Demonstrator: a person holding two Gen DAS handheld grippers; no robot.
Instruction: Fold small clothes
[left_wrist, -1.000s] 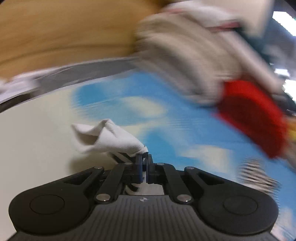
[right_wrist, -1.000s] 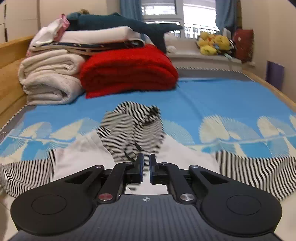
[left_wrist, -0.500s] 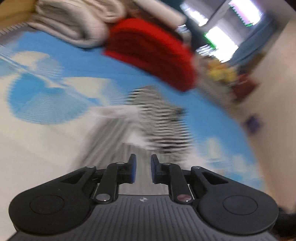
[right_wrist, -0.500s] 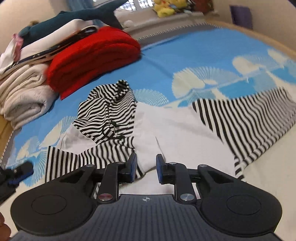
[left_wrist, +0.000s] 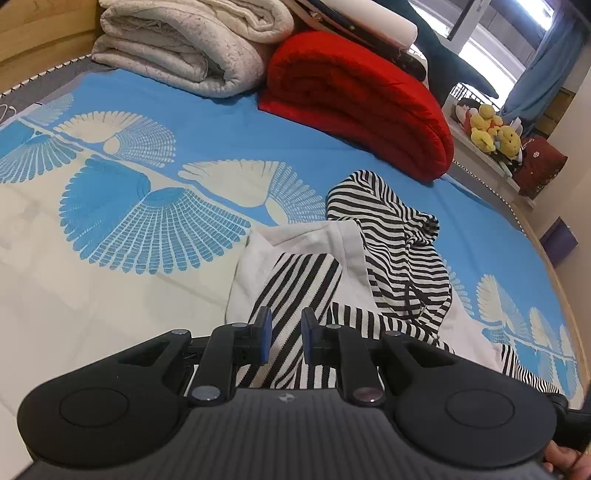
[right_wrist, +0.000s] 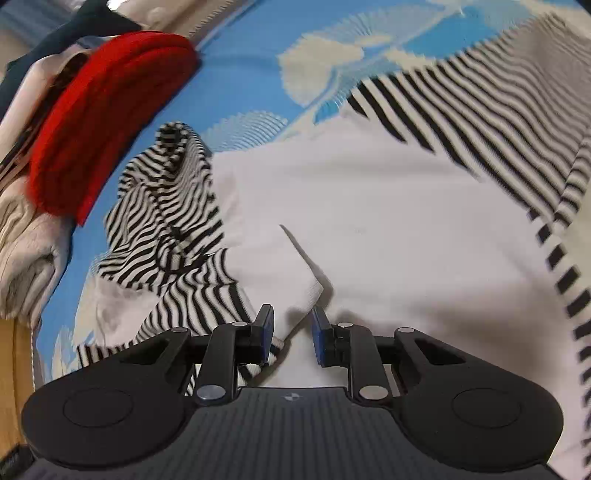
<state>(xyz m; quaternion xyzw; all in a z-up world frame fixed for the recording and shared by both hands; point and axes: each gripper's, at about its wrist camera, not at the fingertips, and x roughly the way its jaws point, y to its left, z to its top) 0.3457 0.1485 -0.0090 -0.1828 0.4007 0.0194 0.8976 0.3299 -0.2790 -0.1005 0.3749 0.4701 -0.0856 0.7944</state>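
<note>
A small white hoodie (right_wrist: 369, 206) with black-and-white striped sleeves and a striped hood (right_wrist: 173, 195) lies spread on the bed. One striped sleeve (left_wrist: 295, 288) is folded in across the white body. My left gripper (left_wrist: 286, 334) hovers just over that sleeve, slightly open; the stripes show through the gap and the pads do not press on them. My right gripper (right_wrist: 291, 332) is low over the white body, open. A turned-over white corner (right_wrist: 303, 273) of the cloth lies just ahead of its fingers. The other striped sleeve (right_wrist: 480, 110) stretches out to the far right.
The blue and cream patterned bedsheet (left_wrist: 147, 206) surrounds the hoodie. At the head of the bed are a folded red blanket (left_wrist: 362, 99), a rolled beige blanket (left_wrist: 184, 48) and more stacked bedding. Yellow plush toys (left_wrist: 491, 129) sit on a sill. The wooden bed frame (right_wrist: 18, 362) shows at the left.
The left gripper let go of a white cloth corner, opened and swung over to the folded striped sleeve. The right gripper opened, rolled and dropped close to the white body.
</note>
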